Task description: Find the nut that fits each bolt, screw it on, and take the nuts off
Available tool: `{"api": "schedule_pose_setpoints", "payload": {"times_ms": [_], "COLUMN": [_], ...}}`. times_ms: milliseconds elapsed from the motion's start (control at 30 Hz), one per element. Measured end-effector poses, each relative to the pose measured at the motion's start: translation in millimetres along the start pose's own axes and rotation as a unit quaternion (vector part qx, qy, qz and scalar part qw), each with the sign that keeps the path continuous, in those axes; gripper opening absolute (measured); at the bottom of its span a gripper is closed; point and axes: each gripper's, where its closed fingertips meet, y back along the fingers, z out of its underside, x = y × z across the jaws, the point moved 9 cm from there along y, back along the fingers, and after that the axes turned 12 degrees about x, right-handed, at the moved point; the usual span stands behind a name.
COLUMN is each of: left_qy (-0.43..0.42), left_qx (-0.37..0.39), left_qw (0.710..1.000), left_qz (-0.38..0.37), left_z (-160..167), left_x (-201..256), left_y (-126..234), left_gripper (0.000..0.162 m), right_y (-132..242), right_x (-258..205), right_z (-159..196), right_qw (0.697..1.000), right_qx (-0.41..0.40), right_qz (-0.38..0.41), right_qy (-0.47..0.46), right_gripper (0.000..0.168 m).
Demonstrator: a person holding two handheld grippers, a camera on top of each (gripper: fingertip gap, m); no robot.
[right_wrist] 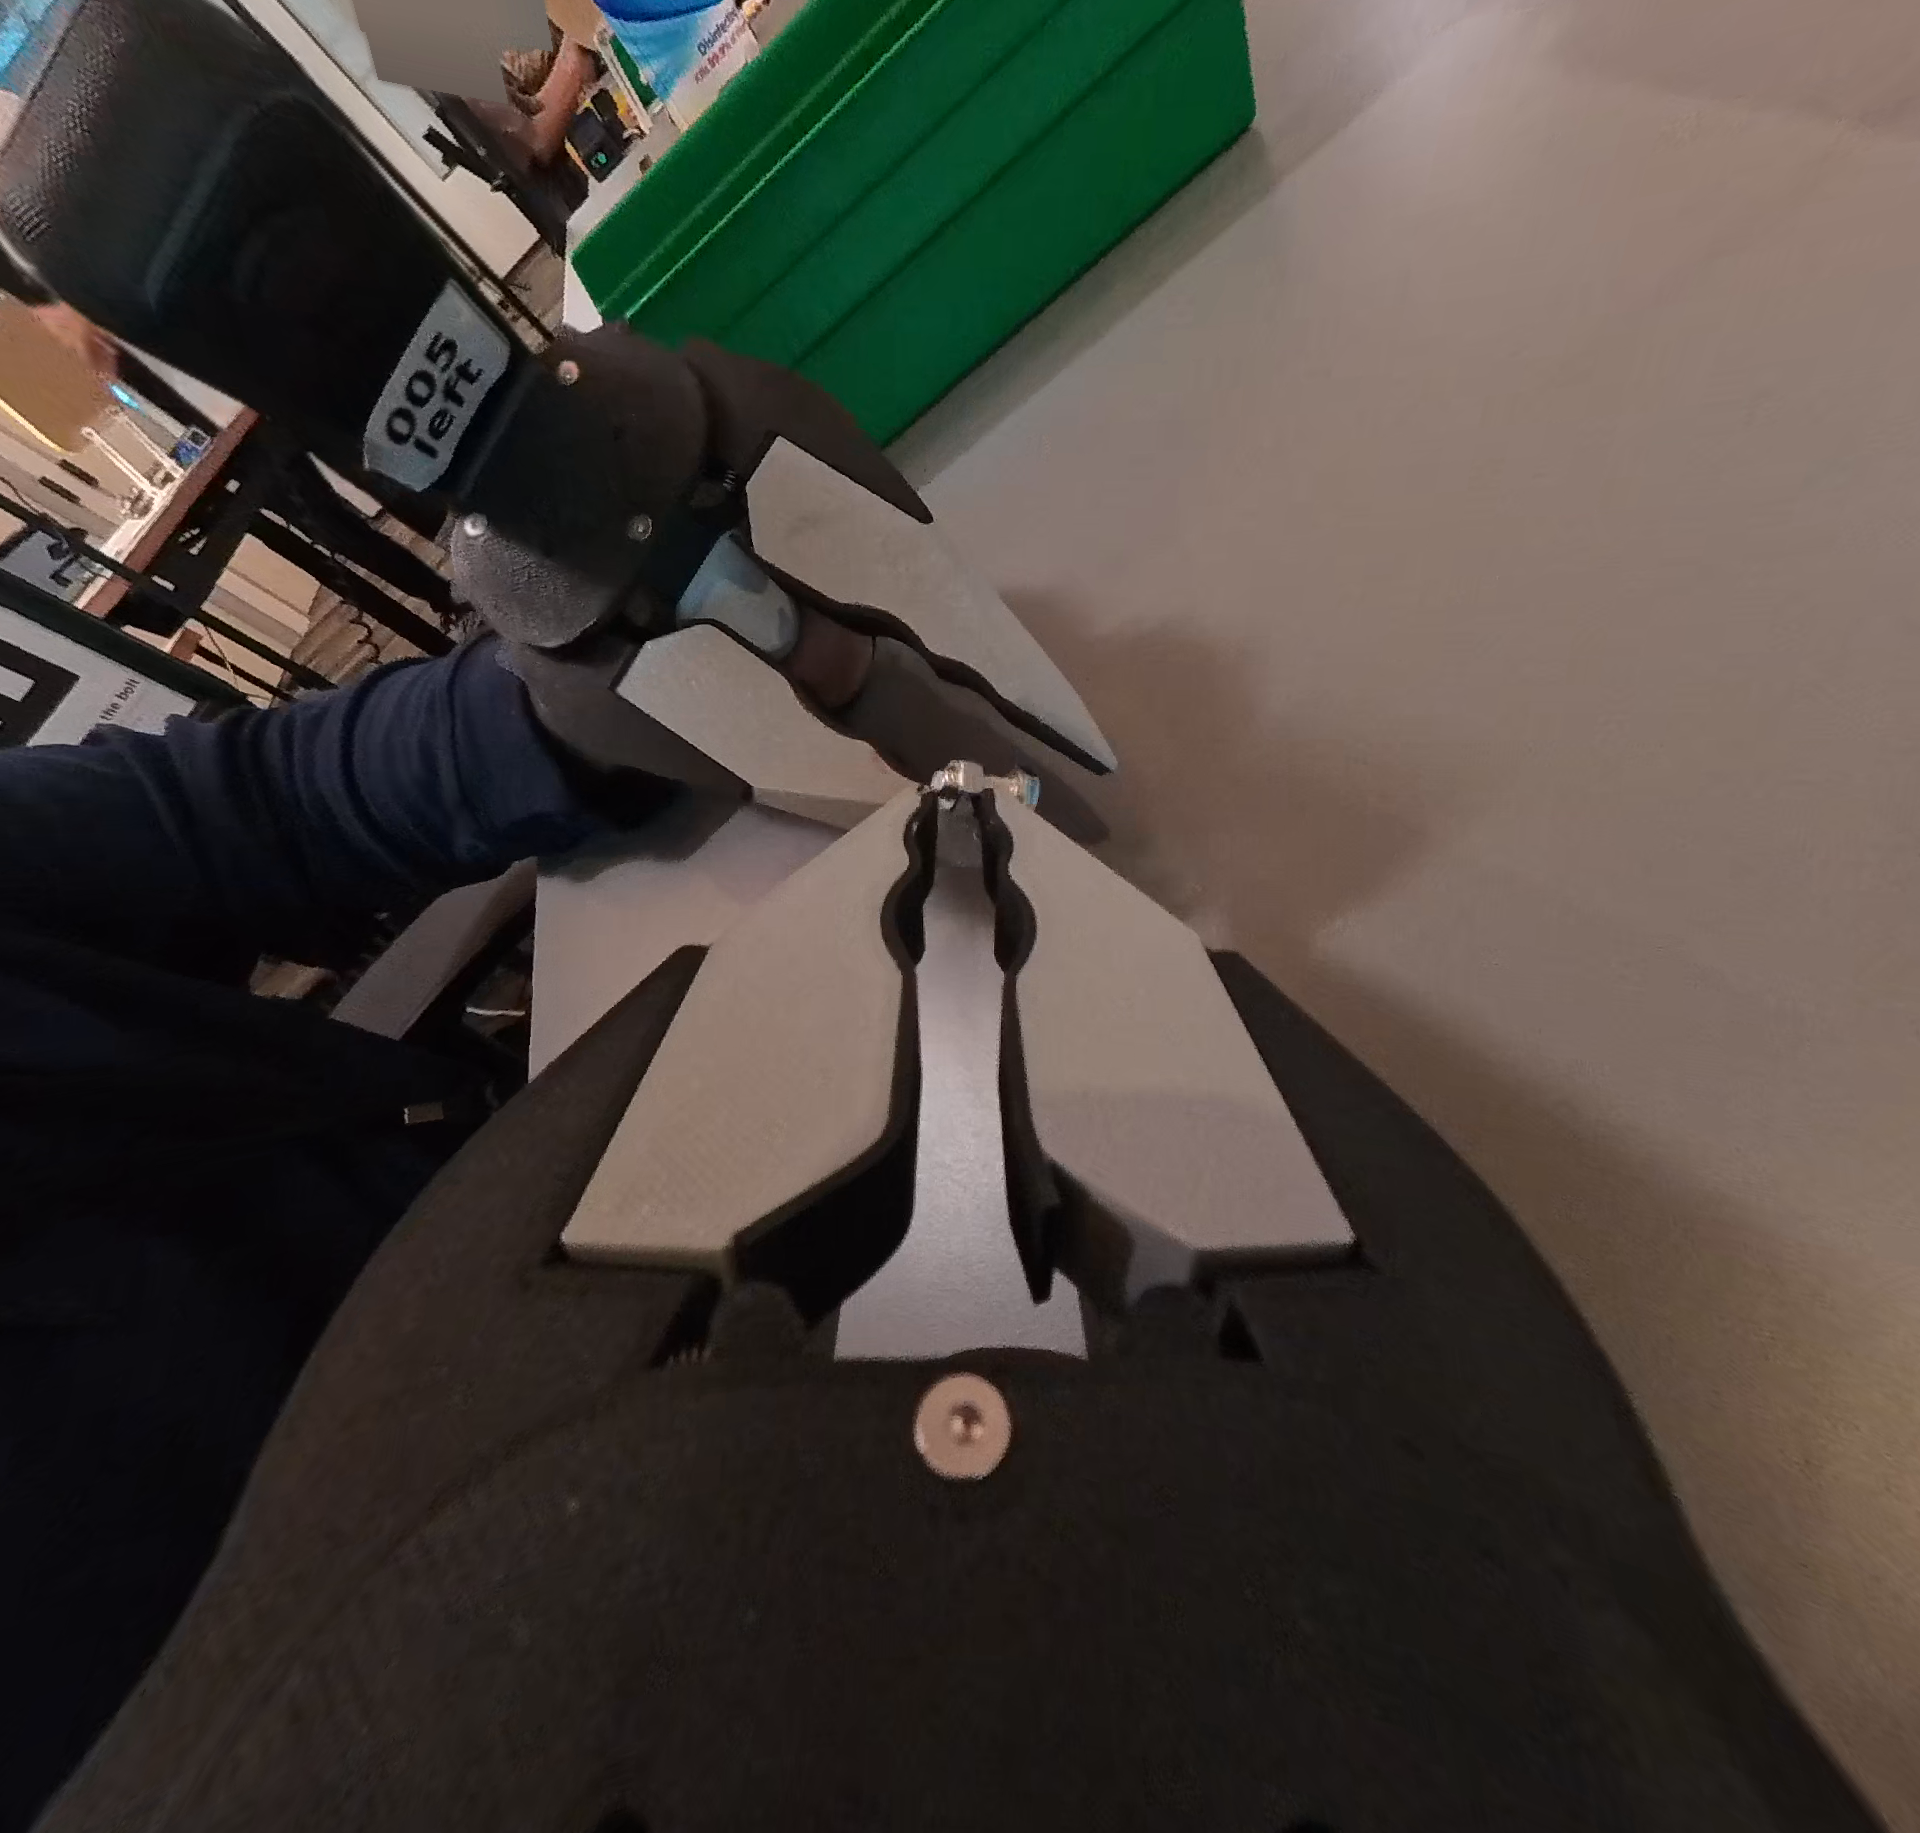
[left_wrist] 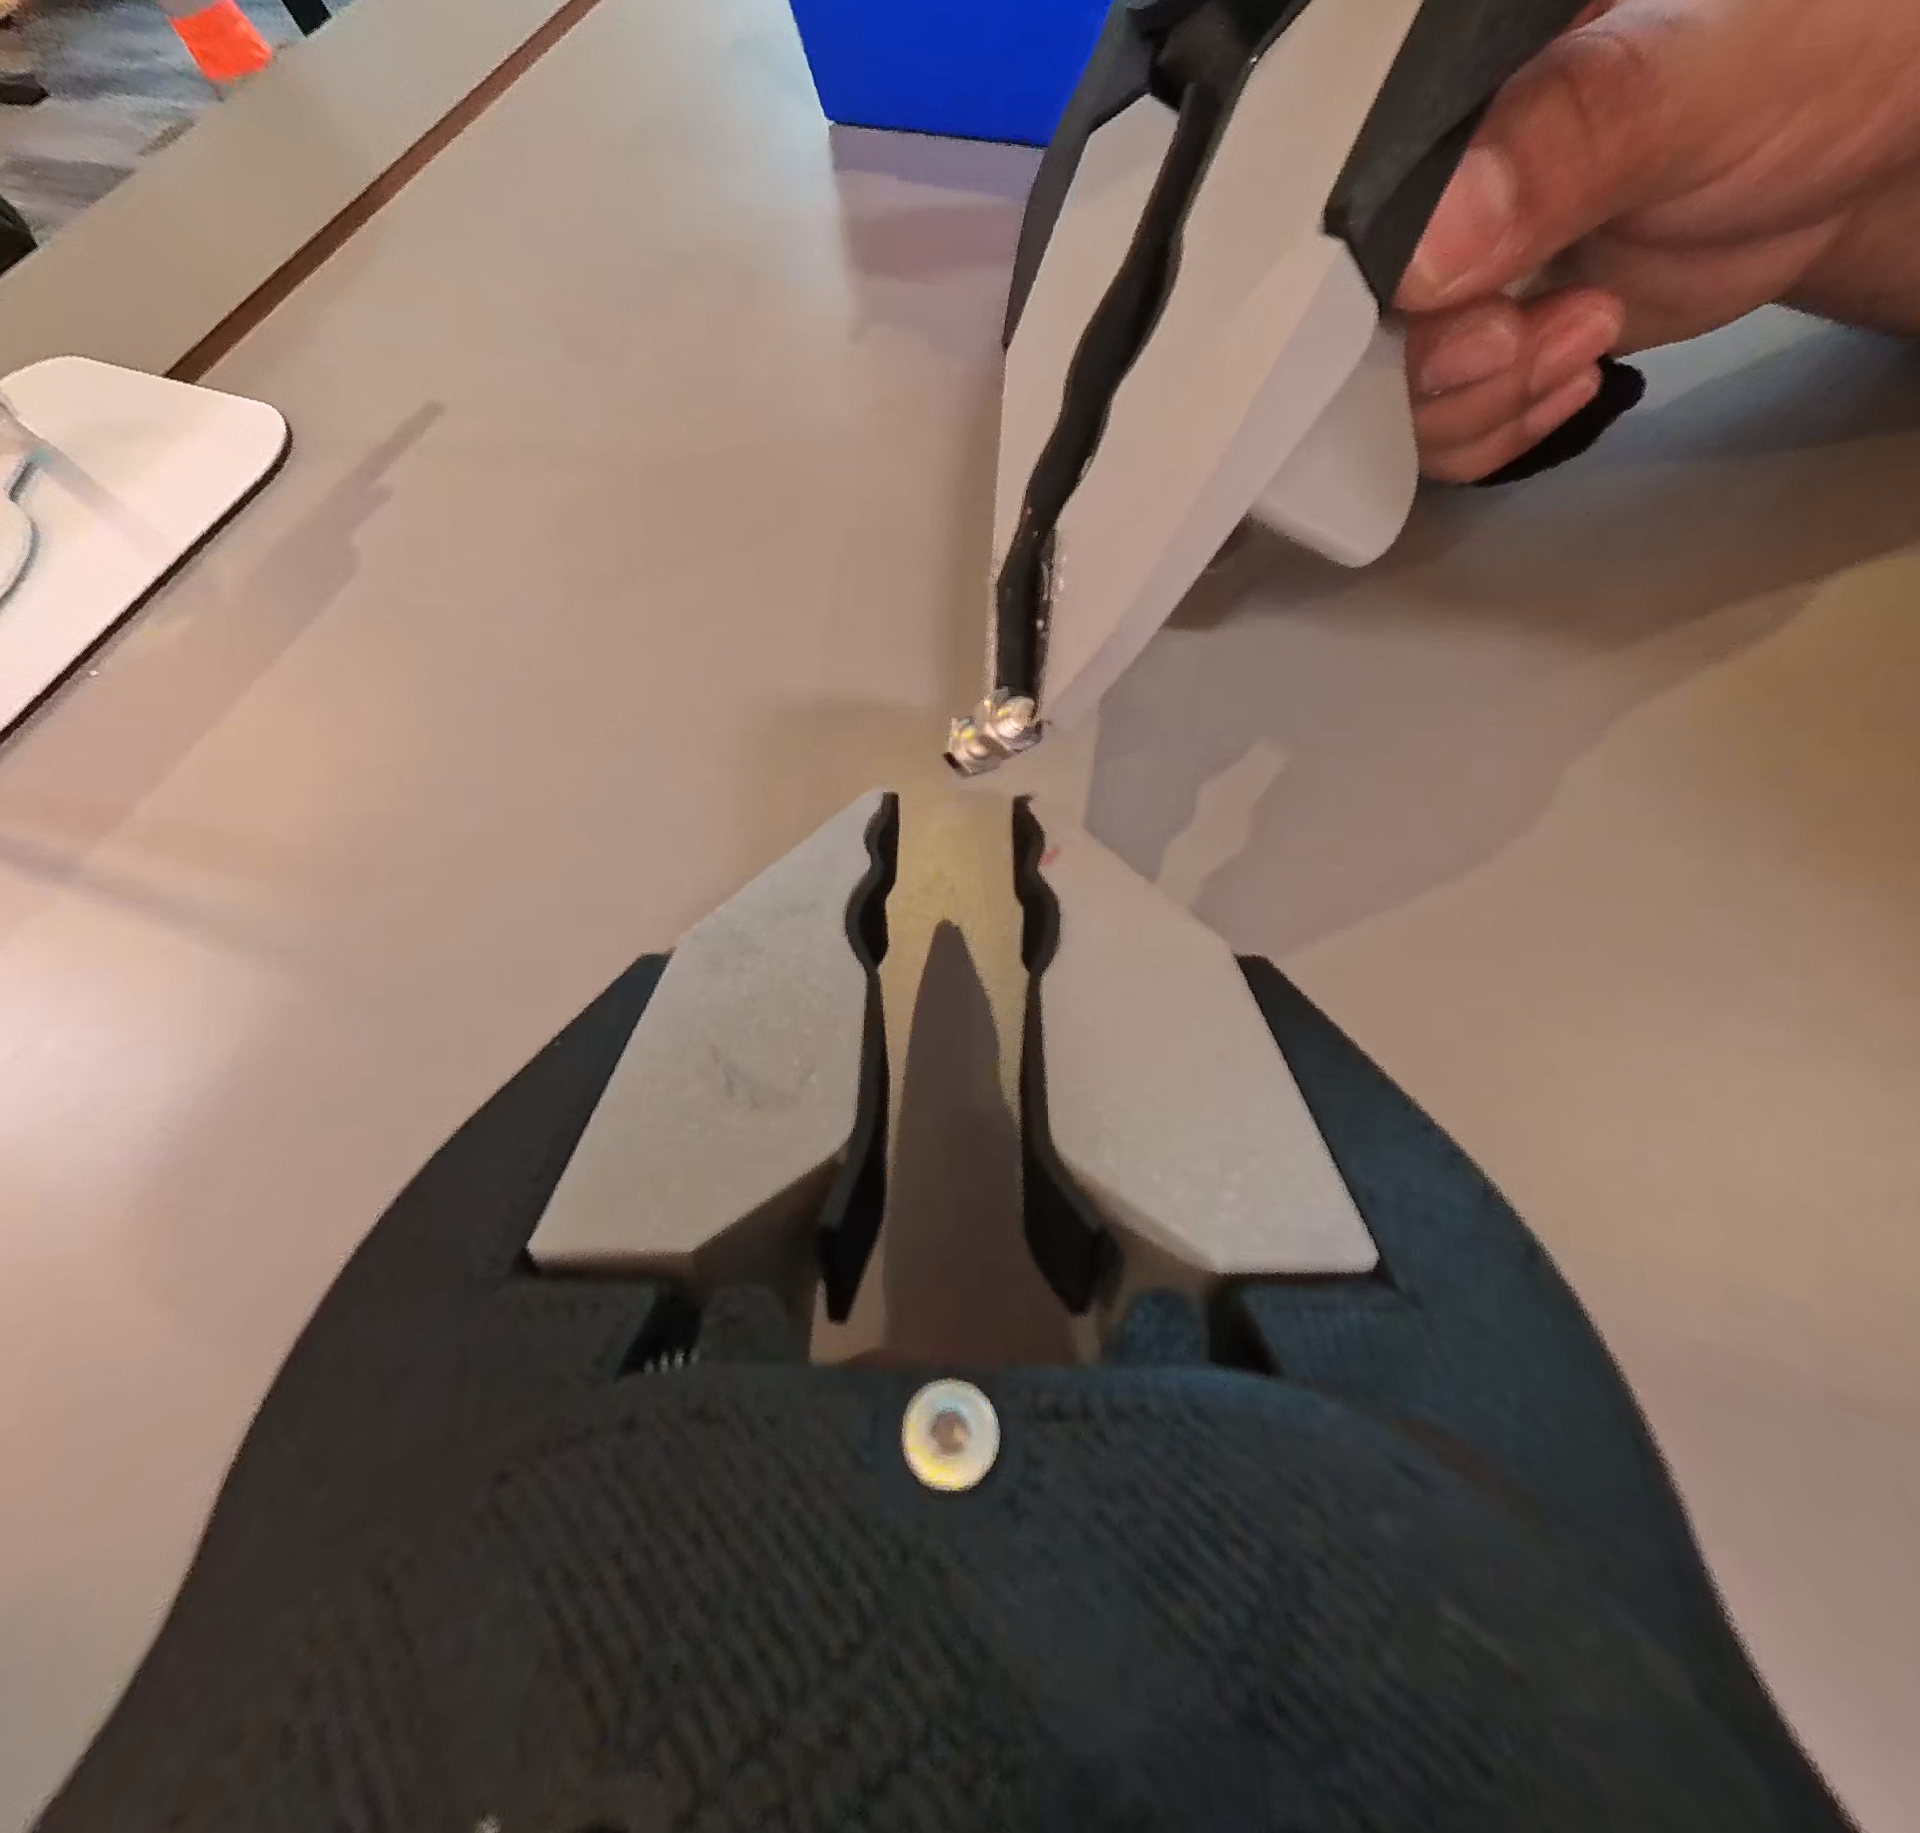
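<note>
A small silver bolt with a nut on it [left_wrist: 992, 734] is held at the tips of my right gripper [left_wrist: 1016, 687], which reaches down from the upper right and is shut on it. In the right wrist view the same bolt and nut [right_wrist: 966, 781] sit across my right gripper's [right_wrist: 956, 812] tips, with the bolt's end sticking out to the right. My left gripper [left_wrist: 956, 809] is open with a narrow gap and empty, its tips just short of the bolt. It also shows in the right wrist view [right_wrist: 987, 744], coming in from the left.
A grey table [left_wrist: 520, 640] lies under both grippers. A blue bin [left_wrist: 935, 17] stands at the far end and a green bin [right_wrist: 935, 173] beside it. A white board [left_wrist: 125, 495] lies at the left. A hand [left_wrist: 1662, 173] grips the right tool and a dark sleeve [right_wrist: 312, 796] reaches to the left tool. My left and right fingertips are right by each other.
</note>
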Motion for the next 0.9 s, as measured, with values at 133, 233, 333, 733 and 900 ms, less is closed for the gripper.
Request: {"api": "schedule_pose_setpoints", "payload": {"times_ms": [133,233,333,733,900], "left_qy": [-0.009,-0.023,-0.025,-0.053,-0.067], "left_qx": [-0.006,-0.015,-0.013,-0.014,-0.043], "left_qw": [1.000,1.000,1.000,0.998,0.997], "left_qz": [0.002,0.001,0.006,0.016,0.017], "left_z": [0.5,1.5,0.9,0.0,4.8], "left_x": [2.0,3.9,5.1,12.2,13.0], "left_y": [-1.2,-2.3,-2.7,-5.2,-7.1], "left_gripper": [0.008,0.000,0.003,0.001,0.000], "right_y": [-1.8,-4.1,-4.3,-8.9,-12.3], "right_x": [0.7,1.3,0.3,-0.4,2.5], "right_z": [1.9,4.2,3.8,7.4,11.6], "right_qw": [1.000,1.000,1.000,1.000,1.000], "right_qx": [-0.002,-0.007,-0.003,-0.010,-0.018], "right_qz": [0.000,0.000,-0.010,-0.017,-0.012], "right_qy": [-0.003,-0.006,-0.014,-0.019,-0.022], "right_gripper": [0.005,0.005,0.002,0.000,0.000]}}
